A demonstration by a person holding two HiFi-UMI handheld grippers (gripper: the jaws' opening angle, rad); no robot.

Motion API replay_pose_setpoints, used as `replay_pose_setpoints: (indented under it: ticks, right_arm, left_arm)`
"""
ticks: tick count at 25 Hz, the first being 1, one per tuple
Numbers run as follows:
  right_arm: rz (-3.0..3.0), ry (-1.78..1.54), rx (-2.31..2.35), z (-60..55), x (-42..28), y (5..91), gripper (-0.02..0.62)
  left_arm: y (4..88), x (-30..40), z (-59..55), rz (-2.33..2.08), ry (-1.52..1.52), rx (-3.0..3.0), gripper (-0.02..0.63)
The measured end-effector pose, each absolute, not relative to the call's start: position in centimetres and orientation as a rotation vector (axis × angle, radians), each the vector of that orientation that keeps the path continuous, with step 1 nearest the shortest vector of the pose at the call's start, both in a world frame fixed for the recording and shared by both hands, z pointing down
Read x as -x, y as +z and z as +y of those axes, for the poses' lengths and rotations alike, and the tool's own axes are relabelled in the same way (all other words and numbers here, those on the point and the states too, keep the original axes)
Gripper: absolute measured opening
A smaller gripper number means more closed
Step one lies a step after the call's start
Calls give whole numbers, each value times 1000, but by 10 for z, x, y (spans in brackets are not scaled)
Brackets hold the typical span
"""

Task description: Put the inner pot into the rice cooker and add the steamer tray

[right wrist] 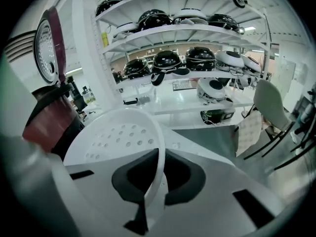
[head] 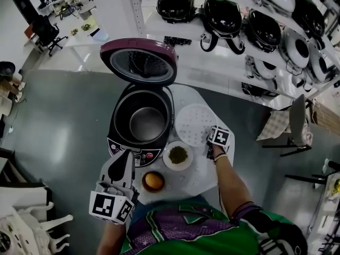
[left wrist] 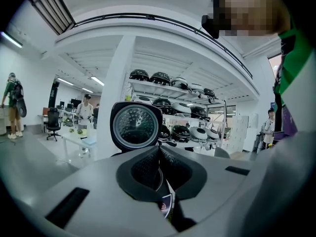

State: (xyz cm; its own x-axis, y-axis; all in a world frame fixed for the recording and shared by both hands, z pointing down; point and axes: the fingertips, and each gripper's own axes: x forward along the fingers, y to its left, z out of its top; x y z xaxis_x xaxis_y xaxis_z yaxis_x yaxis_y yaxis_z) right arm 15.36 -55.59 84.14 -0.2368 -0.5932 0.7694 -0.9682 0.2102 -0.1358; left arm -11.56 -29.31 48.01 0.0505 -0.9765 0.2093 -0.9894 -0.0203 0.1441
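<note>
Steamer tray (head: 194, 124), round white perforated plastic, on the white table (head: 204, 177) just right of the open maroon-lidded rice cooker (head: 121, 137), its near rim pinched by the right claw (head: 211, 141); silver inner pot (head: 147, 122) sits inside the cooker; left claw (head: 127, 155) closed, empty

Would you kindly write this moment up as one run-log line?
inner pot: in rice cooker | lid: open | right gripper: shut on steamer tray rim | left gripper: shut, empty
</note>
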Motion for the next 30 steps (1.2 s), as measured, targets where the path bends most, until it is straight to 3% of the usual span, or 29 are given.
replay_pose_setpoints:
  ticks: [30]
  right_arm:
    - [-1883, 953, -1719, -491, -237, 778, 12]
  left_arm:
    - [459, 101, -250, -1869, -37, -2265, 21]
